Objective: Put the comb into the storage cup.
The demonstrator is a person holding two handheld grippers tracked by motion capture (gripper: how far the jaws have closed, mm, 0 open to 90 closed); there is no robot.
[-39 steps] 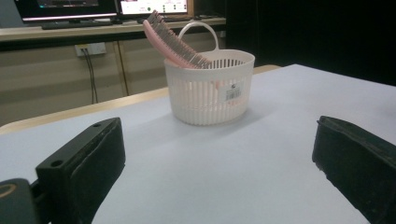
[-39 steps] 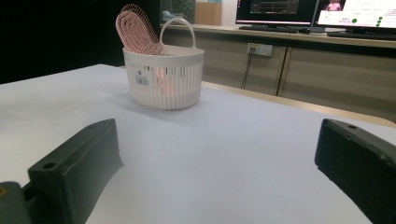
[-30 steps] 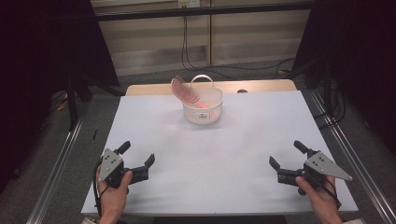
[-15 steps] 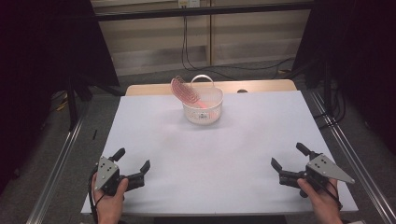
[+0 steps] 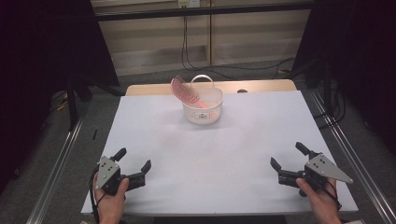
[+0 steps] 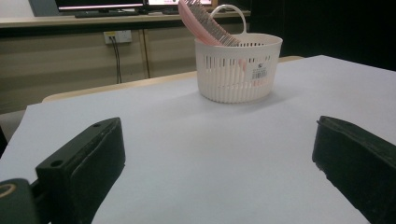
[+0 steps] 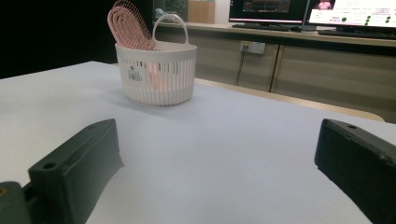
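Both grippers have drawn back toward the person over the last second. The left gripper (image 5: 135, 164) has slid closer to the near edge of the white surface (image 5: 219, 154), and the right gripper (image 5: 288, 158) has eased back a little as well. Each has its fingers spread wide and released, with nothing between them; in the left gripper view and the right gripper view only bare surface lies between the two black fingers.

The white basket (image 5: 203, 106) stands well ahead of both sets of fingers, near the far edge, roughly midway between them. The pink hairbrush (image 5: 181, 89) sits in it, handle down inside and bristled head leaning out over the rim on the side toward the left gripper. Basket and brush have not shifted.

The retreat with empty, open fingers suggests the brush has been delivered and the hands are returning to rest; judged from this, the work looks finished or paused, with no grasp under way
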